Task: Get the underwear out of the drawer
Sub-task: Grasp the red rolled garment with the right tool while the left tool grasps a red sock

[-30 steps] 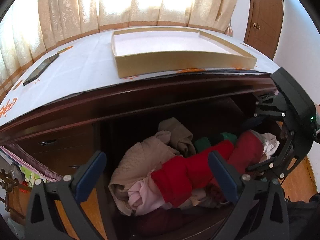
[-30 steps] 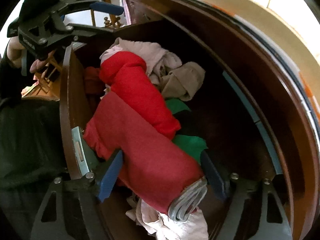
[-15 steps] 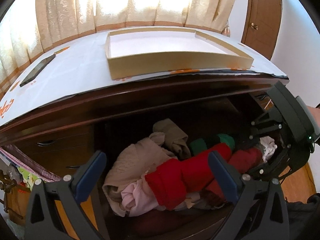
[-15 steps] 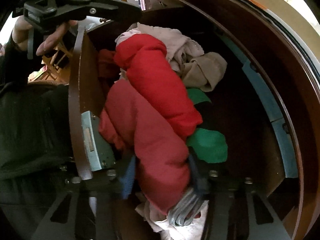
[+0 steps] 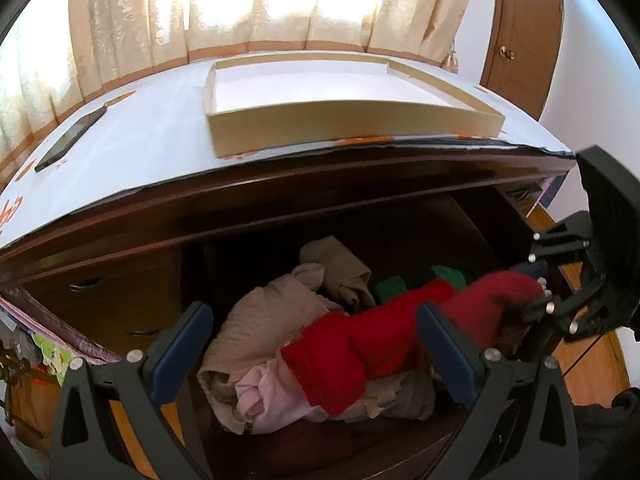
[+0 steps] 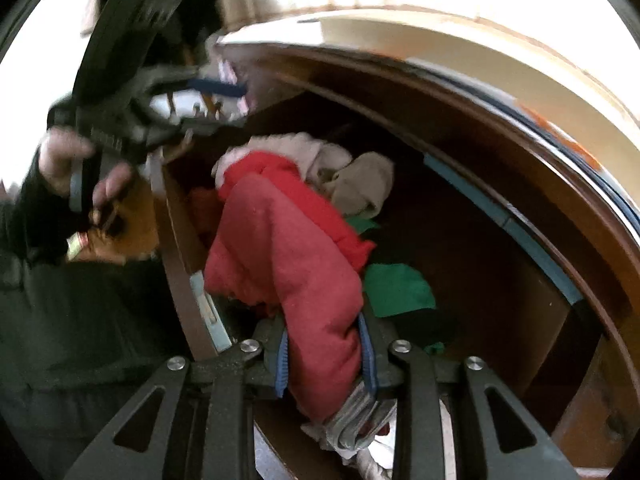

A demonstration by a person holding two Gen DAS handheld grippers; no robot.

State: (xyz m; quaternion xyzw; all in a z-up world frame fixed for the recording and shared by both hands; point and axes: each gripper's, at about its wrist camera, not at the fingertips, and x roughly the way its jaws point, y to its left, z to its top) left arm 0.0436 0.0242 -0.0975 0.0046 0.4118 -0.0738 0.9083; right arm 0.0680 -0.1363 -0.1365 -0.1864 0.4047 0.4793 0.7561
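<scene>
Right gripper [image 6: 324, 354] just clamped red underwear [image 6: 304, 264]; beige [image 5: 260, 320], green [image 6: 396, 288] garments crowd drawer [image 6: 180, 240]

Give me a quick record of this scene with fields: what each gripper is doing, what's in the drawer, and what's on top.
right gripper: jaws have just been closing, now clamped on the red garment
left gripper: jaws open, empty, above the drawer
drawer contents: red, beige, pink, green clothes
top: tray, phone

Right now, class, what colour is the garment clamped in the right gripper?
Red, clearest in the right wrist view.
</scene>
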